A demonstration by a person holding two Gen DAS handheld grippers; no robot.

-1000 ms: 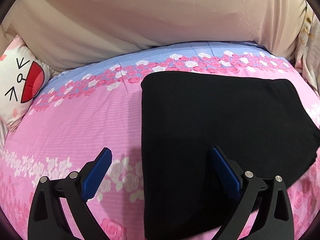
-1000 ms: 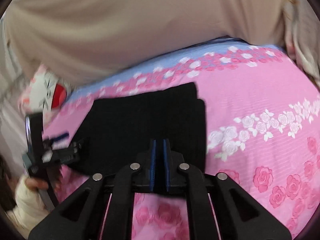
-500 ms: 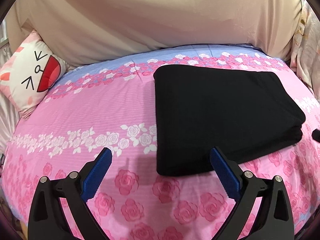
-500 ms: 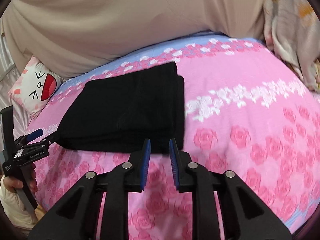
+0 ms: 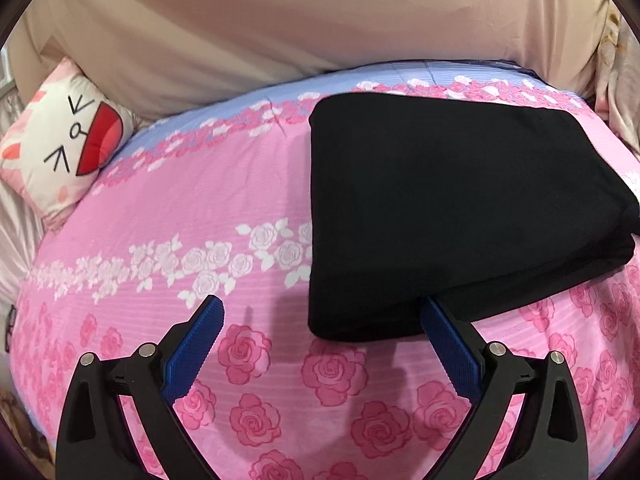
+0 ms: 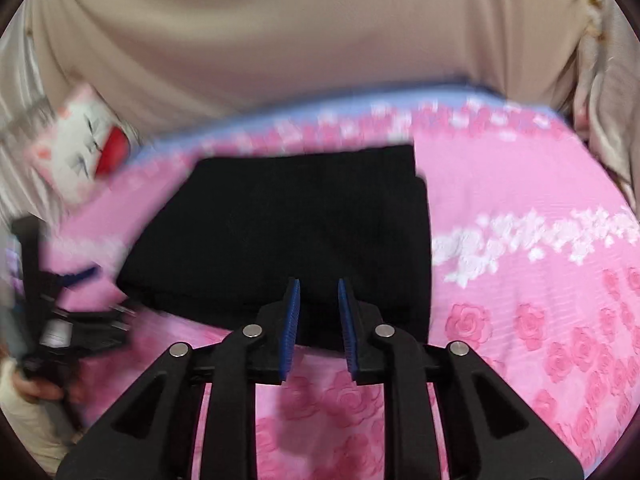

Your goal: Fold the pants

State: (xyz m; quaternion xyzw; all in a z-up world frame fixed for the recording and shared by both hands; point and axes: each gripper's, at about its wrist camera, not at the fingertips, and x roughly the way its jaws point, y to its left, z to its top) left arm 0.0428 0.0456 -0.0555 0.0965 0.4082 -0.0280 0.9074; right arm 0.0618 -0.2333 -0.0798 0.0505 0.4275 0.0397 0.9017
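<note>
Your left gripper [image 5: 322,312] hangs spread wide at the near edge of the folded pants [image 5: 452,208], your right gripper [image 6: 319,292] slightly parted, both empty.

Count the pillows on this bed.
1. The cat-face pillow lies at the bed's far left corner, against the beige headboard, left of the folded pants. Others may sit outside the view.
</note>
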